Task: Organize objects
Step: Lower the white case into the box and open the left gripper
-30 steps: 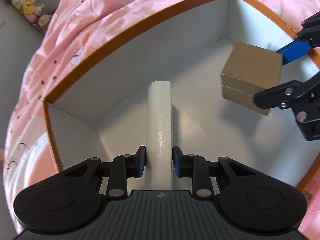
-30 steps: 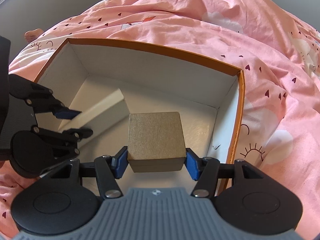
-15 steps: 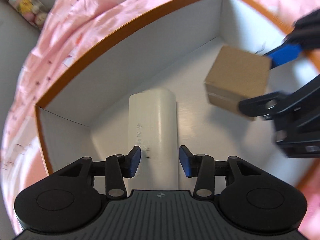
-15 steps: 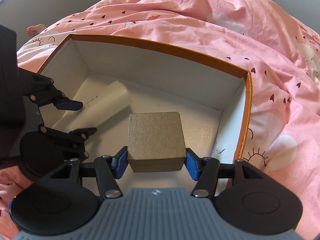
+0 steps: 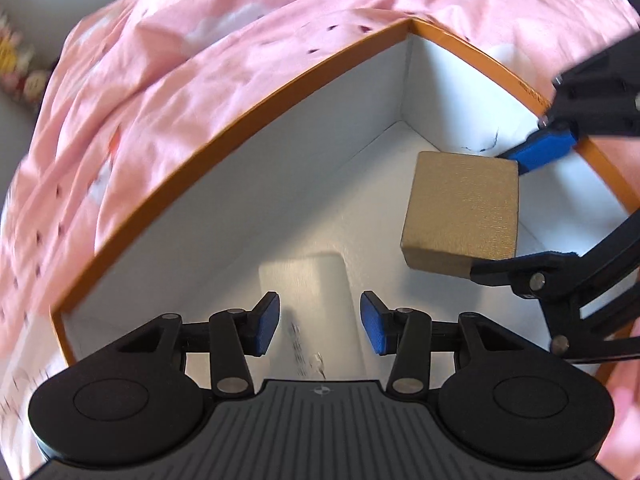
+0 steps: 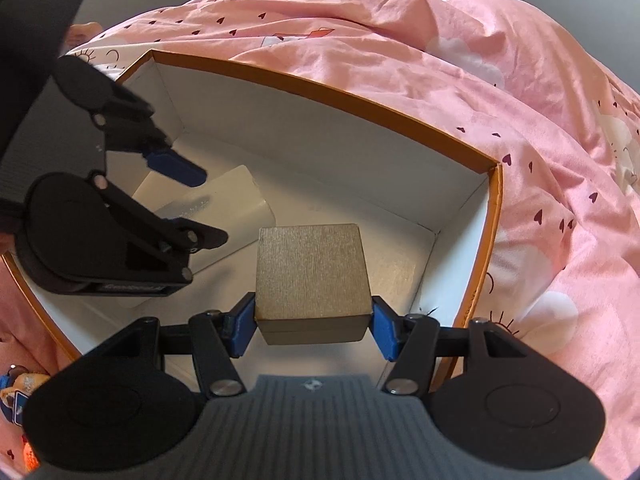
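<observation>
A large white box with an orange rim [image 5: 240, 120] [image 6: 320, 84] lies open on the bed. On its floor rests a flat white box [image 5: 308, 280] [image 6: 244, 200]. My left gripper [image 5: 318, 324] [image 6: 204, 204] hovers just above it; its jaws are opening and the blue pads stand clear of the white box on both sides. My right gripper [image 6: 314, 326] is shut on a tan cube-shaped box [image 6: 312, 276] [image 5: 464, 208], with one pad pressed against each side. It holds the cube above the big box's floor, near the right-hand corner.
Rumpled pink bedding [image 5: 160, 60] [image 6: 440, 40] surrounds the big box on all sides. Plush toys [image 5: 16, 64] sit blurred at the far left edge. A small toy [image 6: 16, 388] lies outside the box's near-left wall.
My left gripper opened and let go of the white box, which went from standing on edge to lying flat. The left view shifted sideways. The right gripper kept hold of the tan box.
</observation>
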